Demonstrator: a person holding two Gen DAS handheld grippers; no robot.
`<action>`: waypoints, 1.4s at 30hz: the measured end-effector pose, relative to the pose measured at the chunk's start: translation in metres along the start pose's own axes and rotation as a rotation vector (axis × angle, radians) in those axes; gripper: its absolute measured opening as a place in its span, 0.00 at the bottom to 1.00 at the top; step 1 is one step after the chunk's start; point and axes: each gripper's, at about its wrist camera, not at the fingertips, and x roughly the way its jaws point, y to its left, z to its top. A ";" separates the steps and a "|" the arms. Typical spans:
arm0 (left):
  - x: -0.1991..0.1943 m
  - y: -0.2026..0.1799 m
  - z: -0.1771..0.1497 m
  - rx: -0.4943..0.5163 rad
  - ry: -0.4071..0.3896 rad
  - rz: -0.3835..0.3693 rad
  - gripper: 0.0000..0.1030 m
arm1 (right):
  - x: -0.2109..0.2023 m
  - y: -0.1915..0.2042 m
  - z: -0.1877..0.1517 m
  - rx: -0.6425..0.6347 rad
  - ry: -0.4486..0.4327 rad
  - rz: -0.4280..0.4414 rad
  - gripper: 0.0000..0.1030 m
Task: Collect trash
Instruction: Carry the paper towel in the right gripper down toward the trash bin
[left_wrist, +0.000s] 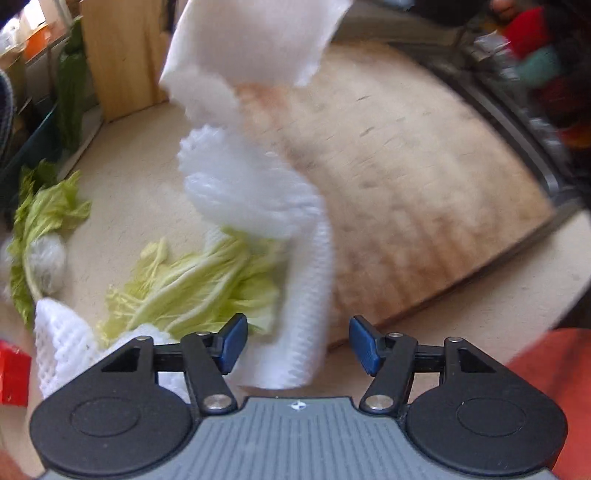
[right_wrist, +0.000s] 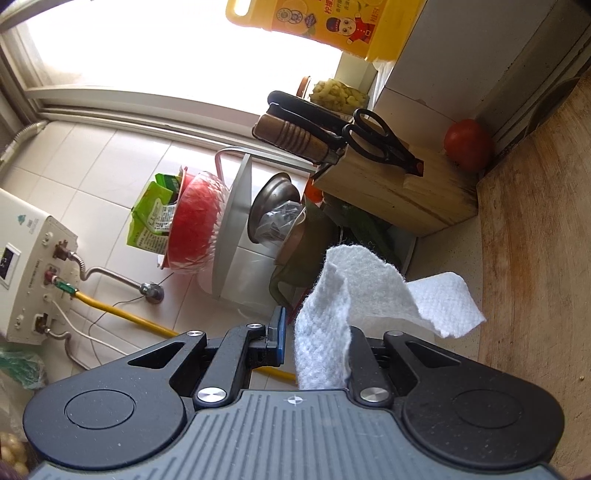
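In the left wrist view a long white paper towel with a foam fruit net hangs in the air in front of my left gripper, whose blue pads are wide apart and hold nothing. Cabbage leaves and another white foam net lie on the beige counter below. In the right wrist view my right gripper has the white paper towel draped between its fingers, over the right one; the left pad stands a little apart from it.
A round wooden chopping board lies right of the leaves. A knife block with scissors, a tomato, a dish rack with a red bowl, a yellow bottle and a white water heater stand near the window.
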 end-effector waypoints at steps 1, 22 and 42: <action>0.002 0.003 0.002 -0.028 -0.026 0.017 0.46 | -0.001 0.000 0.000 0.000 0.004 0.002 0.16; -0.081 0.159 0.018 -0.907 -0.466 -0.390 0.03 | -0.006 0.004 0.025 0.011 0.025 0.124 0.16; -0.112 0.174 0.013 -0.996 -0.671 -0.327 0.03 | 0.026 0.017 0.026 0.010 0.122 0.195 0.16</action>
